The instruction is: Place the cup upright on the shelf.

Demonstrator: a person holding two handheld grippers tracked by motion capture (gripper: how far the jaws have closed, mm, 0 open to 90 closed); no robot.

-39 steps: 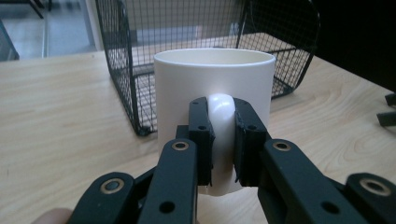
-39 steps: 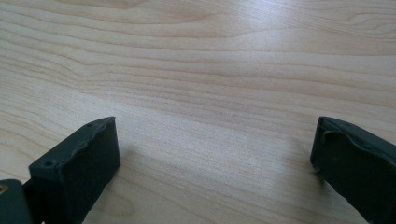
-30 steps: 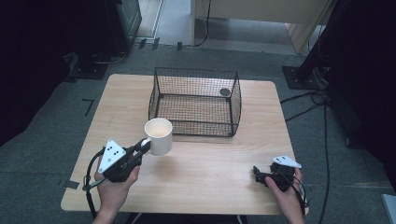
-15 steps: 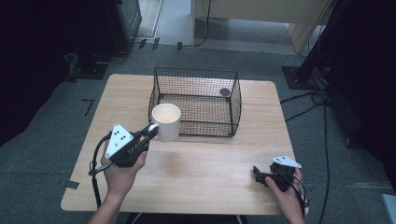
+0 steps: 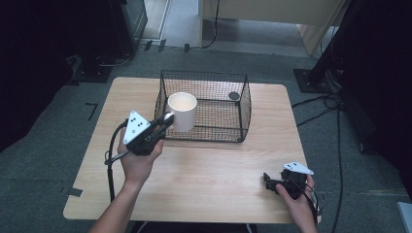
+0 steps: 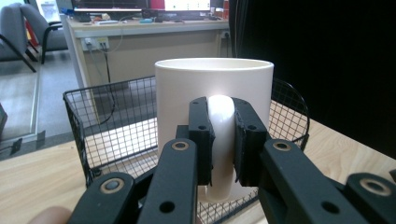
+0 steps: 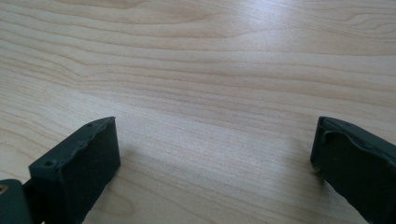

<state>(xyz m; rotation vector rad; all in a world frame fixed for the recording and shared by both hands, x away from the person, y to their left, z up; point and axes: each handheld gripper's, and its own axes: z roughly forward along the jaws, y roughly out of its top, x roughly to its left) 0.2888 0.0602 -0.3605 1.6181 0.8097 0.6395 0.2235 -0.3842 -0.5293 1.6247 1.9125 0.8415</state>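
Observation:
A white mug hangs in the air over the left front corner of a black wire basket. My left gripper is shut on the mug's handle, one jaw on each side of it, and the mug stands upright with the basket behind and below it. A small dark round thing lies in the basket's far right corner. My right gripper rests low near the table's front right edge, open, with bare wood between its jaws.
The wooden table has free room in front of the basket and on both sides. Grey carpet surrounds it. Cables trail on the floor at the right, and dark equipment stands at the back left.
My left gripper has lifted the mug off the table and carried it forward and right, from in front of the basket up over its left front corner. The right gripper has stayed put.

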